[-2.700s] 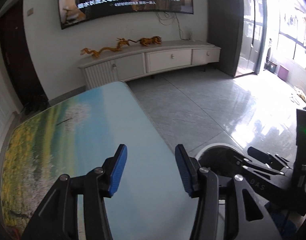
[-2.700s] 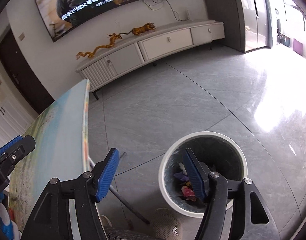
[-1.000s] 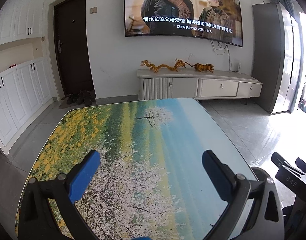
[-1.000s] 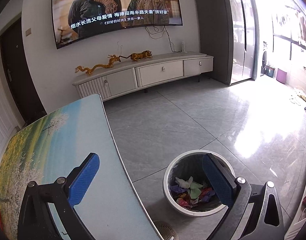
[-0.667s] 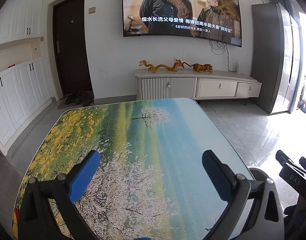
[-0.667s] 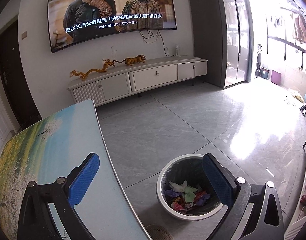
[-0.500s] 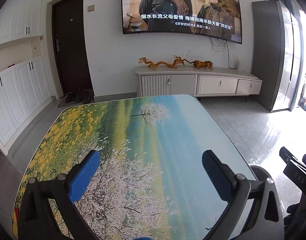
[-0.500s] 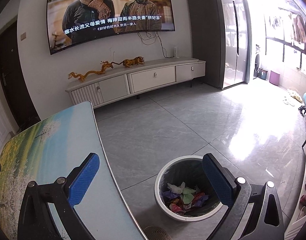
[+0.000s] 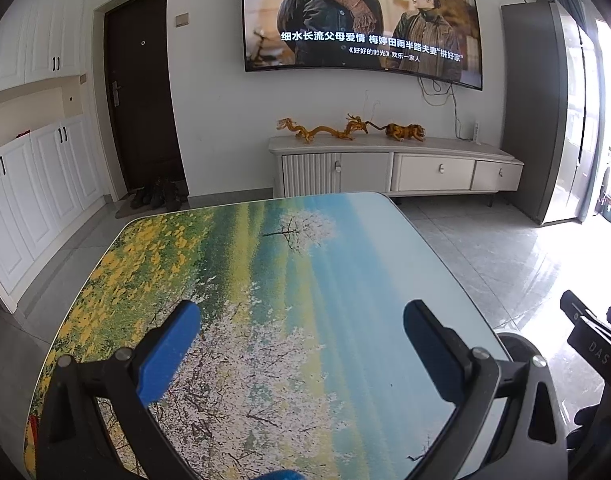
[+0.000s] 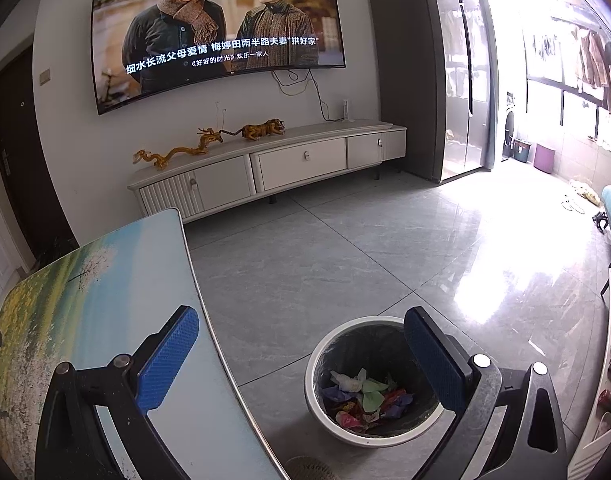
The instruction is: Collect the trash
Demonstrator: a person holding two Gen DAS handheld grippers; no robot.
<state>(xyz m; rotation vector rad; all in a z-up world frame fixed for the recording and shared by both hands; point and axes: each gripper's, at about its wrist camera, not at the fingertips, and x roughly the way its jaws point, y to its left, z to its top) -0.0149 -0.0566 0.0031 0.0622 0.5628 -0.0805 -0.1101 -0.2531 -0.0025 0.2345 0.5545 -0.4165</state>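
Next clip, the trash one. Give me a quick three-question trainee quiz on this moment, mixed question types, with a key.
1. True or false: the right gripper is shut on a piece of trash.
2. Where does the trash bin stand? A) on the table B) on the floor beside the table C) on the TV cabinet
3. Fill in: the part of the table seen by the left gripper shows ___ loose trash.

Key: 1. False; both grippers are open and hold nothing. 2. B; crumpled wrappers lie inside it. 3. No.
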